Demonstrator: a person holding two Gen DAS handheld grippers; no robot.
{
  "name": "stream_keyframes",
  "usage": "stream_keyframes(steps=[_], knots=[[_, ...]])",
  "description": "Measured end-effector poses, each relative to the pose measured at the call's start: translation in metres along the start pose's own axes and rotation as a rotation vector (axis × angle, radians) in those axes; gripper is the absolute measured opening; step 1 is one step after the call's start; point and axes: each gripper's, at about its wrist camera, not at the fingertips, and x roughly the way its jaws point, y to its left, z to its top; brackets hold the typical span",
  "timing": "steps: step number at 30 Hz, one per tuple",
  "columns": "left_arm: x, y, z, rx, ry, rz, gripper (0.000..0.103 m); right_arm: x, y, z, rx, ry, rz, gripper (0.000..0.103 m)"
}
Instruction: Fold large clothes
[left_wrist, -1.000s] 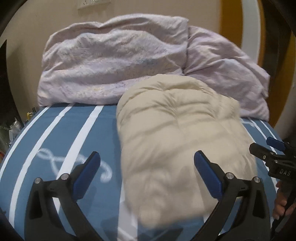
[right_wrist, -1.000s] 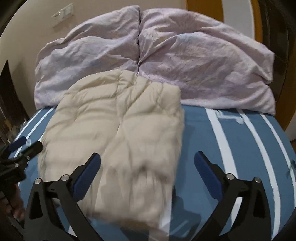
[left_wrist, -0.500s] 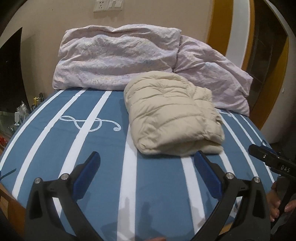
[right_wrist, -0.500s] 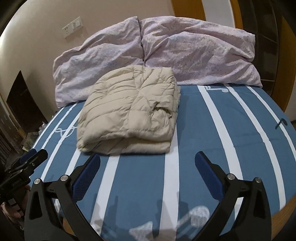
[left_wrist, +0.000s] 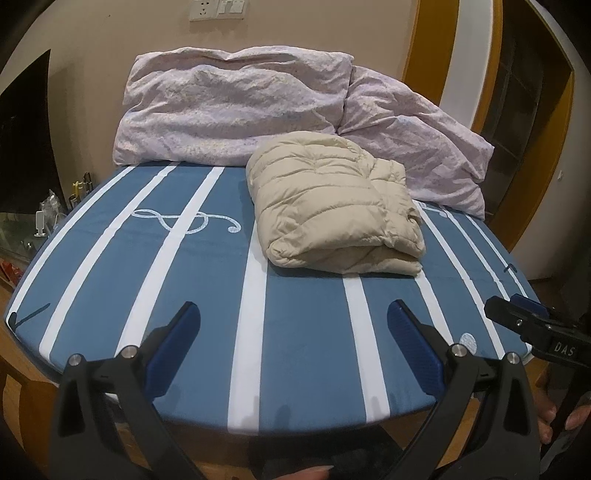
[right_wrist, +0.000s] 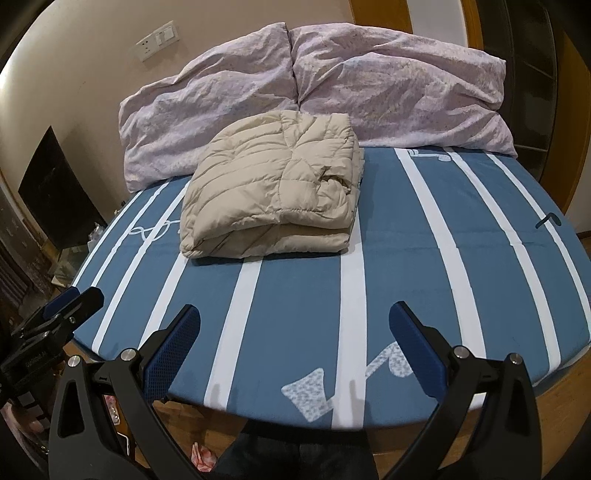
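Where puffy quilted jacket (left_wrist: 332, 206) lies, folded

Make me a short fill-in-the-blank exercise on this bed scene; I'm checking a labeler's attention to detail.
1. The cream puffer jacket lies ____ on the blue striped bedsheet.
2. Behind the jacket, against the wall, lie two ____ pillows.
3. The left gripper and right gripper both have their jaws ____, holding nothing.
4. The white figure printed on the sheet left of the jacket is a treble ____.

Missing words: folded; lilac; open; clef
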Motion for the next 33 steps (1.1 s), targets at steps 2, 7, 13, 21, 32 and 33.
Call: stream_keyframes(steps=[2, 7, 13, 21, 32, 33], knots=[[-0.002, -0.002, -0.002, 0.005, 0.009, -0.006, 0.101, -0.004, 0.002, -0.002, -0.005, -0.002, 0.003, 0.102], [-0.003, -0.006, -0.006, 0.006, 0.033, -0.027, 0.101, -0.012, 0.006, -0.005, -0.01, -0.001, 0.016, 0.102], [-0.01, -0.007, -0.005, 0.0, 0.03, -0.051, 0.101, -0.021, 0.009, -0.007, -0.013, -0.01, 0.036, 0.102], [-0.012, -0.008, -0.005, -0.009, 0.036, -0.072, 0.101, -0.02, 0.013, -0.009, -0.01, 0.003, 0.063, 0.102], [-0.007, -0.011, -0.004, -0.008, 0.051, -0.076, 0.101, -0.018, 0.011, -0.008, 0.016, 0.012, 0.076, 0.102], [-0.007, -0.011, -0.004, -0.008, 0.051, -0.077, 0.101, -0.019, 0.011, -0.009, 0.016, 0.012, 0.075, 0.102]])
